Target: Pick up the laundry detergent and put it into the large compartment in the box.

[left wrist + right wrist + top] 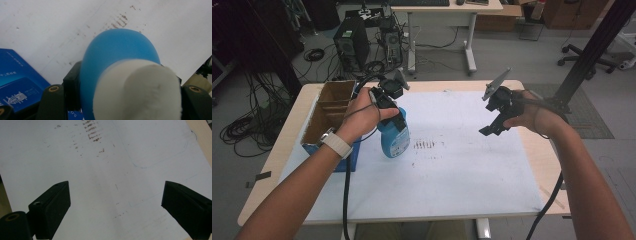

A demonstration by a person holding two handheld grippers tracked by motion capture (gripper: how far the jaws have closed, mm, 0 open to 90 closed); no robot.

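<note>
A person at a counter (532, 150) covered with a white sheet (462, 170) holds a gripper in each hand. The left gripper (394, 117) is clamped on a blue bottle (394, 137) with a white cap (140, 92), which stands at the left part of the sheet, just right of an open cardboard box (327, 112). In the left gripper view, the bottle's blue shoulder fills the space between the two black jaws, with the cap nearest the camera and the sheet beyond. A blue box (17, 80) lies at the lower left of that view; in the high view it shows as a blue edge beneath the cardboard box, beside the left wrist.

The right gripper (492, 125) hangs above the right part of the sheet, well apart from the bottle, its jaws spread wide with nothing between them. The right gripper view looks down on bare sheet between the jaws.

A patch of brown marks (424, 145) stains the sheet just right of the bottle, between the two grippers. A watch (337, 145) with a pale band circles the left wrist.
</note>
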